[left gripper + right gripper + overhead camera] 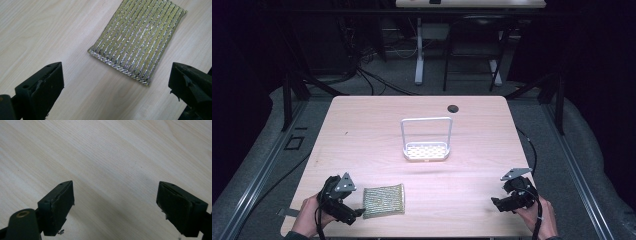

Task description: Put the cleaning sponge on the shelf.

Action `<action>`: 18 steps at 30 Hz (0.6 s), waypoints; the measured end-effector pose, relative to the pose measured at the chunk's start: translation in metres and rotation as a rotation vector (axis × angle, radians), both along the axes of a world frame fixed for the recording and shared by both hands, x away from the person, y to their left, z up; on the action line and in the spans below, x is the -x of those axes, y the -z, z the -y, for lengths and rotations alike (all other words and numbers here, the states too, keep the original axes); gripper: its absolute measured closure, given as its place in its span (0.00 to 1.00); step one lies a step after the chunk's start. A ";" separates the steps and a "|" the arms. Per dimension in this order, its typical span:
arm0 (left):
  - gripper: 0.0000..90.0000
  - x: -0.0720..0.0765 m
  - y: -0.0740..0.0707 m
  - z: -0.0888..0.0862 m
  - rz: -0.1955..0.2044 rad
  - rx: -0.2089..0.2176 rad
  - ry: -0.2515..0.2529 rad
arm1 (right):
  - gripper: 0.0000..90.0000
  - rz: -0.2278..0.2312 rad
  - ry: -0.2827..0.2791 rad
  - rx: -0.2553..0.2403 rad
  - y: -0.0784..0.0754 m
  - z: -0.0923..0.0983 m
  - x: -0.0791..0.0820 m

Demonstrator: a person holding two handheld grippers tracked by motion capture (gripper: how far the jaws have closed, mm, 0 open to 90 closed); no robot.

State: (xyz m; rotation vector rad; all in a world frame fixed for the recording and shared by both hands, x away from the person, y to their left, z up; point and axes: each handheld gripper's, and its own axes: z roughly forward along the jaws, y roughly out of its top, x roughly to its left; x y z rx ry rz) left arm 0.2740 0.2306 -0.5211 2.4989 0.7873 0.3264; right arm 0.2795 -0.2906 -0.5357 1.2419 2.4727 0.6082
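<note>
My left tongs (354, 216) are spread wide just left of the sponge (383, 200) at the bench's (362, 130) near edge; my right tongs (498, 203) gape over bare wood, near right.

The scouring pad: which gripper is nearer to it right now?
Left. The left gripper sits right beside the scouring pad, jaws open toward it. The right gripper is open far across the table.

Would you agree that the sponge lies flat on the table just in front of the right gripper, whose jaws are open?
Not quite: the sponge lies flat on the table in front of the left gripper, not the right gripper. The high view shows this, and the left gripper view shows it ahead of open jaws.
</note>
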 end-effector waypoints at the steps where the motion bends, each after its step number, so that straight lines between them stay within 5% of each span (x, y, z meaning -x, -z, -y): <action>1: 0.00 -0.001 0.000 0.001 -0.001 -0.001 0.000 | 0.16 -0.002 -0.003 0.002 0.000 0.000 0.000; 18: 0.00 -0.012 0.005 0.033 -0.027 -0.005 0.097 | 0.16 0.009 -0.004 -0.008 -0.002 -0.003 -0.002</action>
